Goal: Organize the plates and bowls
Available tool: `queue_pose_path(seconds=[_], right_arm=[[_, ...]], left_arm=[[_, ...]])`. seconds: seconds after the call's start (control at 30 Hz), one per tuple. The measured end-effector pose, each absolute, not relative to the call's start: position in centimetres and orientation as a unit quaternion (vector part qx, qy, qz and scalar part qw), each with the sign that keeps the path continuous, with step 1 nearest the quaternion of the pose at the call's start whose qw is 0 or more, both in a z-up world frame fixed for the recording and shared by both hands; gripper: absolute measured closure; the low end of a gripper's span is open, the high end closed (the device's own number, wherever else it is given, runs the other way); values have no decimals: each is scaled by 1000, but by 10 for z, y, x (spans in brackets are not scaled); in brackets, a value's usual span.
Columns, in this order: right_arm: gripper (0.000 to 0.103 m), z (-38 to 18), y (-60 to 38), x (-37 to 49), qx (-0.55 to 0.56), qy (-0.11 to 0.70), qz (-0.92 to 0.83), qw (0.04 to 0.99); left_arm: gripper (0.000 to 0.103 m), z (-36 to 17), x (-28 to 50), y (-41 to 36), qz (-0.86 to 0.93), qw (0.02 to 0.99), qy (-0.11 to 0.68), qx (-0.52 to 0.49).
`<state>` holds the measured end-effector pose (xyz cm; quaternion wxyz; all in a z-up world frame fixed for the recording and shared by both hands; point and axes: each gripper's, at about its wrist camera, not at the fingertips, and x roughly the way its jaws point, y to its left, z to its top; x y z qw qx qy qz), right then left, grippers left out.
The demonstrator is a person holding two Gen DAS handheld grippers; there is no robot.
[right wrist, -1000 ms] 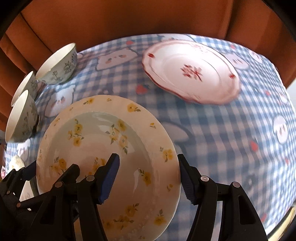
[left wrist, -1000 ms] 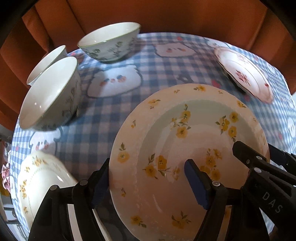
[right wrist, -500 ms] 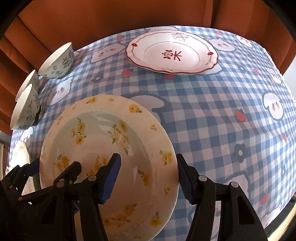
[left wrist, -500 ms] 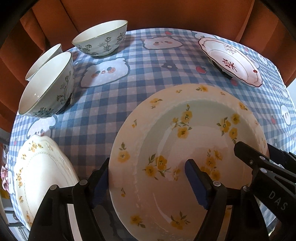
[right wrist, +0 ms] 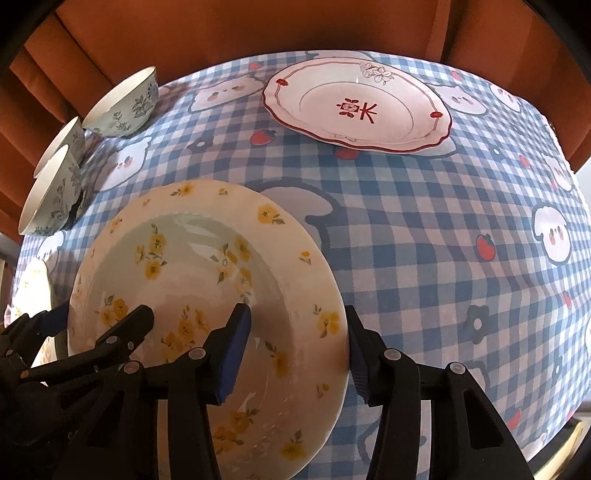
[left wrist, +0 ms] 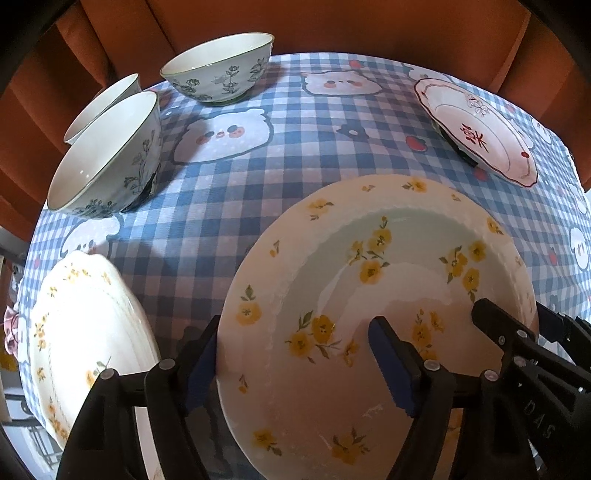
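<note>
A cream deep plate with yellow flowers (left wrist: 369,266) (right wrist: 192,266) hangs tilted above the checked tablecloth. My left gripper (left wrist: 291,339) is shut on its left rim, with one pad under the edge and the other inside the well. My right gripper (right wrist: 295,317) straddles the opposite rim; its jaws are closing, the outer pad is at the edge and the inner pad is still off the plate. Each gripper shows in the other's view. A red-trimmed plate (right wrist: 358,107) (left wrist: 480,136) lies at the far right. Three green-patterned bowls (left wrist: 221,66) (left wrist: 107,155) (left wrist: 103,103) stand at the far left.
A cream scalloped plate (left wrist: 85,339) lies at the near left, close beside my left gripper. The blue checked tablecloth (left wrist: 295,147) with cartoon prints covers the table. An orange curtain (left wrist: 332,26) hangs right behind the table's far edge.
The flowered plate stayed fixed between both grippers while the table slid behind it. The scalloped plate came closer at the left. The right gripper's fingers drew nearer together.
</note>
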<state>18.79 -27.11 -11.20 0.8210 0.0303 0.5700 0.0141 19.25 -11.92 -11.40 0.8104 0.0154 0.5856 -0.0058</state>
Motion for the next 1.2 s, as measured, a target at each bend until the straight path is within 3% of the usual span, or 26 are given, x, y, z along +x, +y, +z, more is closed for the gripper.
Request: queue_pose_path(seconds=[0.63,1.2], right_arm=[[50,-69,-268,156,33,548,-14,836],[50,-40,-195,127,37,528,-30,848]], left_arm=[[26,-67,167,-106,-43,827,560,16],[26,-41,137,-25,-60,842,536,17]])
